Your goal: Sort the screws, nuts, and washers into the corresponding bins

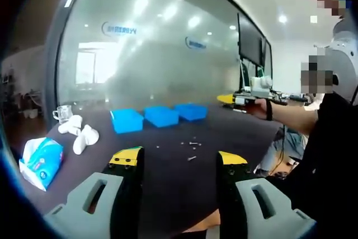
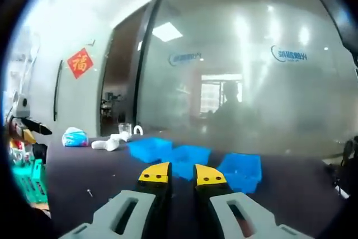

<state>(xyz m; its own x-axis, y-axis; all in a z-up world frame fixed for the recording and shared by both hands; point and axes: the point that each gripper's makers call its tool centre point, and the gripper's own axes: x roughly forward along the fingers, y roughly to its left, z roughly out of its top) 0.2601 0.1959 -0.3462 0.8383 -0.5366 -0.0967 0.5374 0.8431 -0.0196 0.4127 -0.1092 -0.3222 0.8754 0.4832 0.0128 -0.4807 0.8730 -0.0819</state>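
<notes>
**Both grippers hover above the dark surface, bins and loose hardware ahead**

In the left gripper view, the left gripper (image 1: 182, 160) rises from 6 o'clock with its yellow-tipped fingers (image 1: 125, 157) spread wide apart, released and holding nothing. Beyond them lies the dark surface (image 1: 168, 183). A tissue pack (image 1: 40, 162) sits at 9 o'clock, with white crumpled items (image 1: 79, 132) just past it. Near the centre, a scatter of small screws and hardware (image 1: 191, 146) lies loose on the surface; which pieces are nuts or washers is too small to tell. Farther on, three blue bins (image 1: 159, 116) stand in a row, close beside one another. At 3 o'clock a person's hand (image 1: 258, 106) holds the right gripper (image 1: 246, 97) above the surface's far edge.

In the right gripper view, the right gripper (image 2: 182, 176) comes up from 6 o'clock with its fingers (image 2: 154, 174) drawn near together, a narrow gap between them and nothing gripped. One screw (image 2: 89, 192) lies at 8 o'clock. The blue bins (image 2: 190, 163) sit just beyond the fingertips, a frosted glass wall (image 2: 240, 76) behind them.
</notes>
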